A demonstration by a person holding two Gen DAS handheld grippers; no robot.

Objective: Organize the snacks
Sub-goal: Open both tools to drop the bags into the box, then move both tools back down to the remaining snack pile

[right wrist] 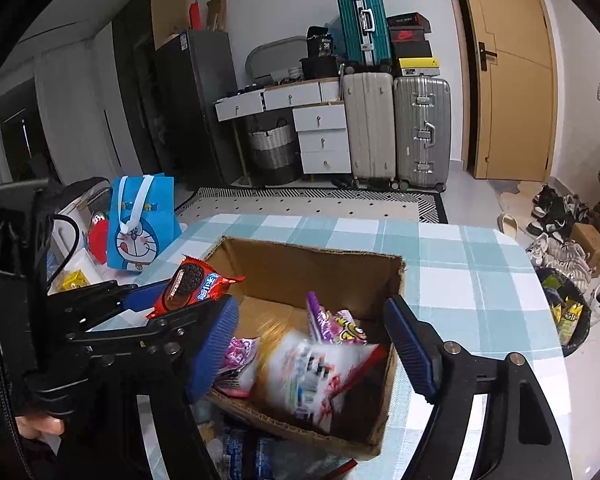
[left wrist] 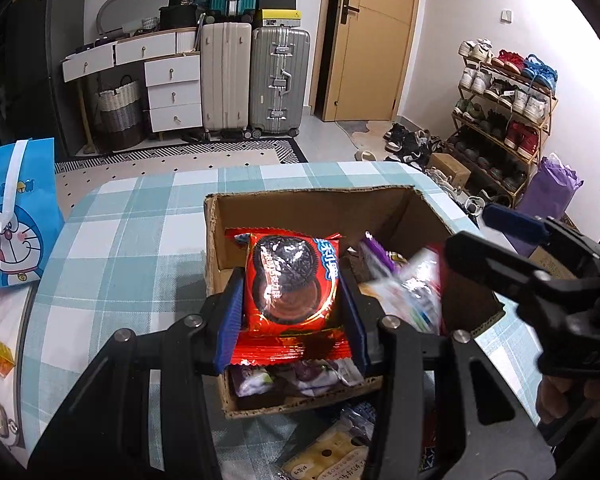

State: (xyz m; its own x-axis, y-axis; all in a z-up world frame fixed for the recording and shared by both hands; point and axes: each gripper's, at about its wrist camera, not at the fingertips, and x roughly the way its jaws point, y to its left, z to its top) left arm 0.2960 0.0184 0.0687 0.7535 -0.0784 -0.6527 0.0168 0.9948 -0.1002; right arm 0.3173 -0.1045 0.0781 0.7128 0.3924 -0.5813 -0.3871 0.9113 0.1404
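My left gripper (left wrist: 292,276) is shut on a red cookie packet (left wrist: 290,280) and holds it upright over the near left part of an open cardboard box (left wrist: 307,196). The right wrist view shows that same packet (right wrist: 192,284) above the box's (right wrist: 311,252) left wall. Over the box's right side my right gripper (right wrist: 311,320) stands open with nothing pressed between its blue pads. Below it a white and red snack bag (right wrist: 311,376) looks blurred inside the box. Purple packets (right wrist: 331,324) lie in the box too.
The box stands on a table with a blue and white checked cloth (left wrist: 120,240). A blue cartoon gift bag (left wrist: 16,216) stands at the table's left edge. More snacks, among them a cracker packet (left wrist: 331,456), lie in front of the box.
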